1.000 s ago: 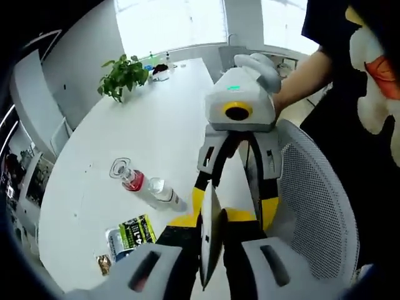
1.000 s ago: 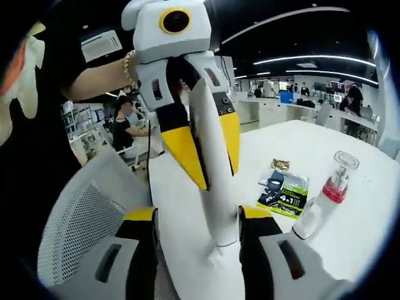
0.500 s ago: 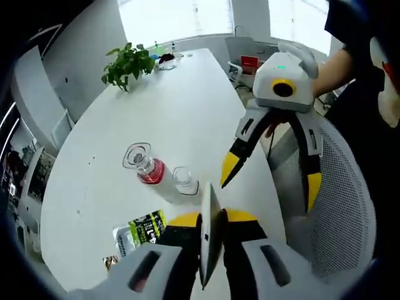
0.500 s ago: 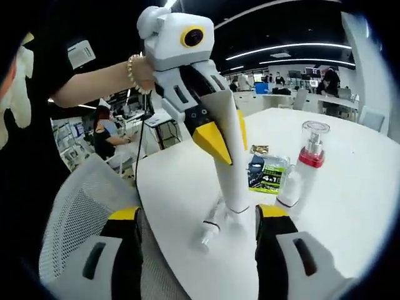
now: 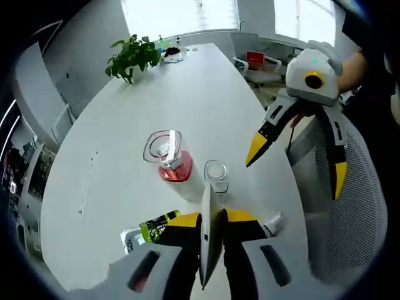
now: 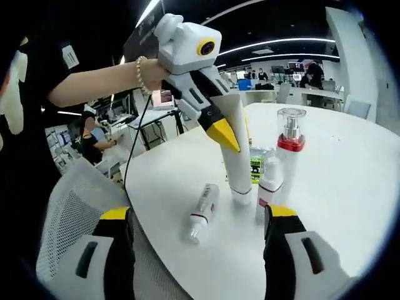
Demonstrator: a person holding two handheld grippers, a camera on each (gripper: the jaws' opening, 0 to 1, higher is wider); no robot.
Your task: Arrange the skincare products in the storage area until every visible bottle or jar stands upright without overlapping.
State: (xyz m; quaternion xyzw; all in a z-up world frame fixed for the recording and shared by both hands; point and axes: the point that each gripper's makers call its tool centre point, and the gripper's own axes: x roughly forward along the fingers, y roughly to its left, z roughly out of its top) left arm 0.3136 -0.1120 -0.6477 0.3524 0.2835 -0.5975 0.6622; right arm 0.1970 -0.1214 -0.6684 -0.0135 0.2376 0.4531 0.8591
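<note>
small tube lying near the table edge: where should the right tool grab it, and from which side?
Grip the tube across its wider white body, above the dark band near the cap. It lies flat, cap toward the table edge. Probably best to come down from above, jaws straddling its width. The open right tool is on that side; the left tool holds the tall tube.

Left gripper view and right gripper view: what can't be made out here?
- Left gripper view: the white tube is seen edge-on between the left gripper's jaws, so its base is hidden.
- Left gripper view: the green packet is partly covered by that gripper.
- Right gripper view: the packet's print is too small to read behind the tube.
- Right gripper view: labels on the small lying tube are blurred.
</note>
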